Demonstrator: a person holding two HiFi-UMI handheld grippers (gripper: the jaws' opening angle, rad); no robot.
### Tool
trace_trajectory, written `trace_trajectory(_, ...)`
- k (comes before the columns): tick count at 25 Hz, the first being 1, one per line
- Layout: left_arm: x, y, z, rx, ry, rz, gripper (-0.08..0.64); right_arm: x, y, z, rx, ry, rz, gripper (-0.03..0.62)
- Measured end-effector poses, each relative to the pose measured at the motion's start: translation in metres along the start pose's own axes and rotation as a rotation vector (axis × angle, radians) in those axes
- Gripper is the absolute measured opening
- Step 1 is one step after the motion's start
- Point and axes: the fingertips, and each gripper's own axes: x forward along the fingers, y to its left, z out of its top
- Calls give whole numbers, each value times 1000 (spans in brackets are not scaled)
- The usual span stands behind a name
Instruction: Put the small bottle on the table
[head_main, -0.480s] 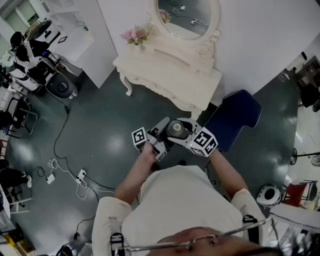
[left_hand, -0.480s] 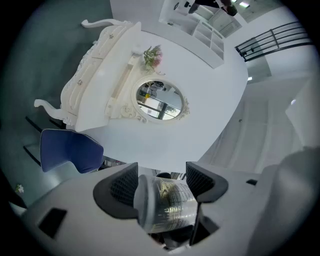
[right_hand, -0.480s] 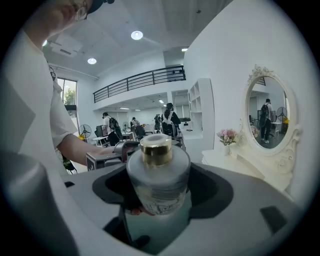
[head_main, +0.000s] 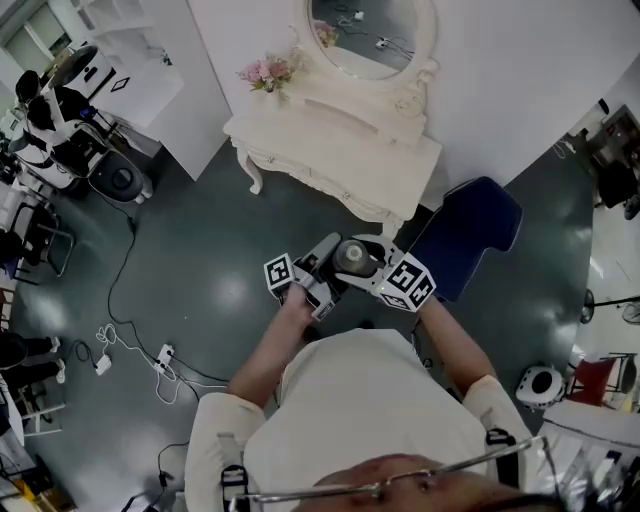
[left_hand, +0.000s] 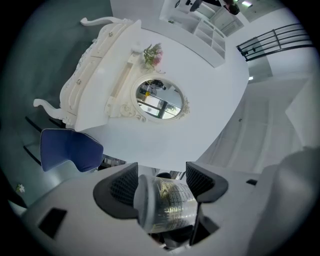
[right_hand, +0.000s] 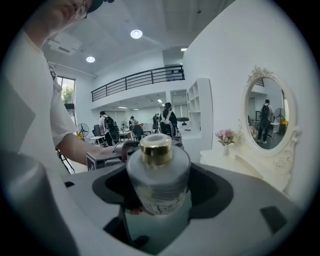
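Observation:
The small bottle (head_main: 355, 258), frosted with a gold cap, is held in the air in front of my chest. My right gripper (head_main: 372, 268) is shut on its body. In the right gripper view the bottle (right_hand: 159, 180) sits between the jaws with its cap pointing away. My left gripper (head_main: 322, 262) is close against it from the left with its jaws wide. In the left gripper view the bottle (left_hand: 167, 202) lies crosswise between the dark pads (left_hand: 117, 187). The white dressing table (head_main: 330, 150) stands ahead across the floor.
An oval mirror (head_main: 370, 30) and pink flowers (head_main: 265, 70) are on the dressing table. A blue chair (head_main: 465, 235) stands to its right, close to my right arm. Cables and a power strip (head_main: 160, 352) lie on the dark floor at left. Office chairs (head_main: 120, 175) stand far left.

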Motion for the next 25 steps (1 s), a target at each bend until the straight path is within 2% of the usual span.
trace_trajectory(11,-19,-6,15,-19,20,8,299,24,9,4,12,11,-24,345)
trace_trajectory(25,-73,-18,39,-34,56,40,299,75,44,8,47,-7,-65,345)
